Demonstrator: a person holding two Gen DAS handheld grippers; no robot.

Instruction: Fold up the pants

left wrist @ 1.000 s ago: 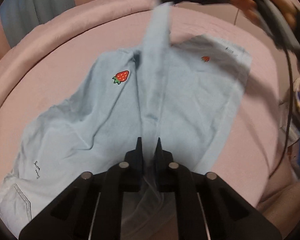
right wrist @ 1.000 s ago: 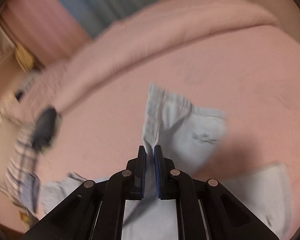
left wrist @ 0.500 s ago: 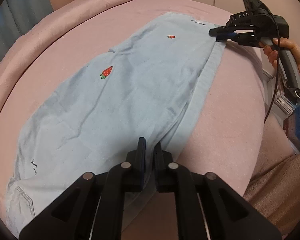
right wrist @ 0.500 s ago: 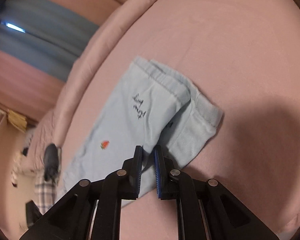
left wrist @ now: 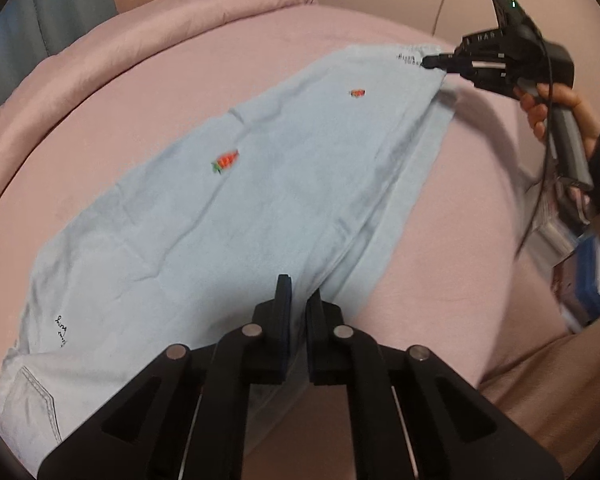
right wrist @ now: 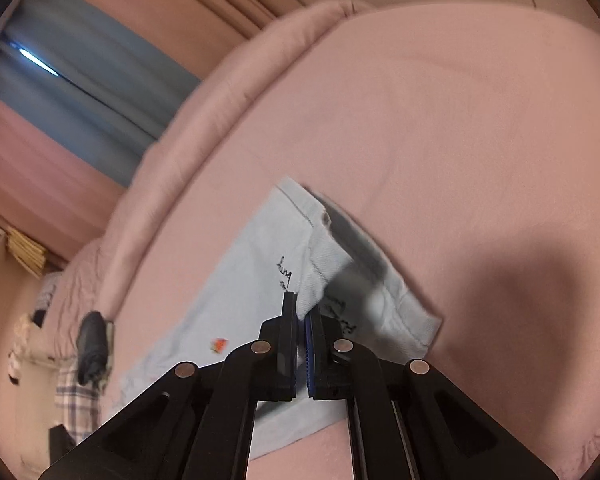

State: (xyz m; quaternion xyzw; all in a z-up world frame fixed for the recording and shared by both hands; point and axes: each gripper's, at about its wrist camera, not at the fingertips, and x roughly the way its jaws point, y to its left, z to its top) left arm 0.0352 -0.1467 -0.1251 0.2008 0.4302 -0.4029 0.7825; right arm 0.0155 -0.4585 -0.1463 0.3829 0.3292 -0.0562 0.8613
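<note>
**A:** Where do things stand?

**B:** The light-blue pants (left wrist: 236, 208) lie doubled lengthwise on the pink bed (left wrist: 460, 240), running from lower left to upper right in the left wrist view. The left gripper (left wrist: 298, 300) at bottom centre has its jaws pressed together on the near edge of the cloth. The right gripper (left wrist: 430, 62), upper right, pinches the far hem corner; its jaws have just been closing, with fabric between them.

**A:** How should this step be done well?

**B:** I'd judge the top leg needs squaring over the lower one, because a strip of the under layer shows along the right edge. Keep the cloth lightly taut between both grips, lower both ends together, and let go only once the edges match.

**A:** And the surroundings?

**B:** The bedcover is soft and smooth, with a rolled pink quilt (left wrist: 140, 48) along the upper left. In the right wrist view, blue curtains (right wrist: 92, 80) hang at upper left and checked cloth (right wrist: 74, 396) sits at lower left.
</note>
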